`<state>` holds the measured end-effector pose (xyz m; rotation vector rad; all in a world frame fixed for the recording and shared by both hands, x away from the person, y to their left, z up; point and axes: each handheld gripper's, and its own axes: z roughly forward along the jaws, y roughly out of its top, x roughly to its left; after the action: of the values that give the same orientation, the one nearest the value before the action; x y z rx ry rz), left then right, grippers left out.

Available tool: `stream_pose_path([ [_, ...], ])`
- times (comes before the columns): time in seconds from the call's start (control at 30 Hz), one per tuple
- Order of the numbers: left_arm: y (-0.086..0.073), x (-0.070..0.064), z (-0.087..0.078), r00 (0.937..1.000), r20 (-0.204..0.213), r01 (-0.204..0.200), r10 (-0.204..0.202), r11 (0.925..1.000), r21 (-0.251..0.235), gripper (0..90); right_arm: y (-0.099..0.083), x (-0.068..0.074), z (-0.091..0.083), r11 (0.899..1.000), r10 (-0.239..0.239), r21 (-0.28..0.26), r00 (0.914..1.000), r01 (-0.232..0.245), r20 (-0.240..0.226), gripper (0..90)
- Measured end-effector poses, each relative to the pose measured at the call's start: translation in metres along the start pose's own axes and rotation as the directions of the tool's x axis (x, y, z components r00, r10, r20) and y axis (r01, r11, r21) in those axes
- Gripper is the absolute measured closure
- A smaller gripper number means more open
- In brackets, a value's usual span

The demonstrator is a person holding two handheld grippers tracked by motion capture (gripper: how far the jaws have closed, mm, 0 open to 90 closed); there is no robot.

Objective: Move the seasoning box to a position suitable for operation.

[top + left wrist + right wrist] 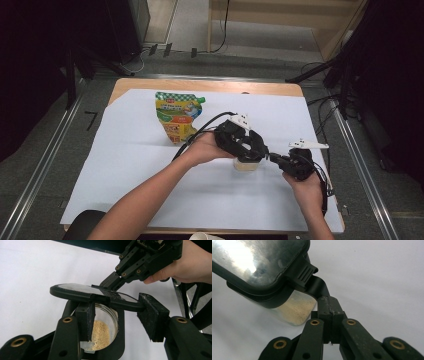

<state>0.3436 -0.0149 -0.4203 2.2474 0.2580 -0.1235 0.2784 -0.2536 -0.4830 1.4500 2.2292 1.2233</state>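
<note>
Over on the left of the worktop (150, 200), on its white sheet, lies a green and yellow refill pouch (177, 117), flat and well apart from the action. Moving in, the left claw (120, 322) straddles a small clear jar (103, 332) near the middle of the sheet; its jaws stand open, one pad against the jar's near side, the other well off to the side, so nothing is clamped. The jar looks part full of pale, sesame-like grains, so I'd judge it light, rigid and smooth-walled, likely to slip or skate on the sheet if nudged. Best hold, to my eye, is across the body below the black collar, where the pads can bite. Above it the black-framed lid (97, 293) with its clear window sits lifted and tilted over the mouth. And on the right, the right claw (329, 307) is closed tight on the lid's thin black tab (318, 287), jaws pinched together around it. That tab looks thin and perhaps bendy: a good handle for lifting the lid, a poor one for lifting the jar. Tip it and the grains spill.
</note>
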Motion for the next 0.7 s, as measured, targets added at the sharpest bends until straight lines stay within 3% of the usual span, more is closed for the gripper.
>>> stream_pose_path([
  [0.13, 0.004, 0.001, 0.001, 0.9991, 0.032, 0.025, -0.026, 0.9994, 0.024, 56.9, 0.000, 0.000, 0.000, 1.000, 0.002, -0.005, 1.0000, -0.002, -0.002, 90.0],
  [0.43, 0.014, -0.005, 0.003, 0.9991, 0.024, 0.033, -0.035, 0.9985, 0.044, 62.5, 0.000, 0.001, 0.000, 1.000, 0.001, -0.013, 1.0000, -0.001, -0.002, 90.0],
  [0.7, 0.023, -0.002, 0.011, 0.9921, 0.107, 0.062, -0.066, 0.9972, 0.042, 73.3, 0.000, 0.001, -0.001, 1.000, 0.004, -0.013, 1.0000, -0.004, -0.005, 90.0],
])
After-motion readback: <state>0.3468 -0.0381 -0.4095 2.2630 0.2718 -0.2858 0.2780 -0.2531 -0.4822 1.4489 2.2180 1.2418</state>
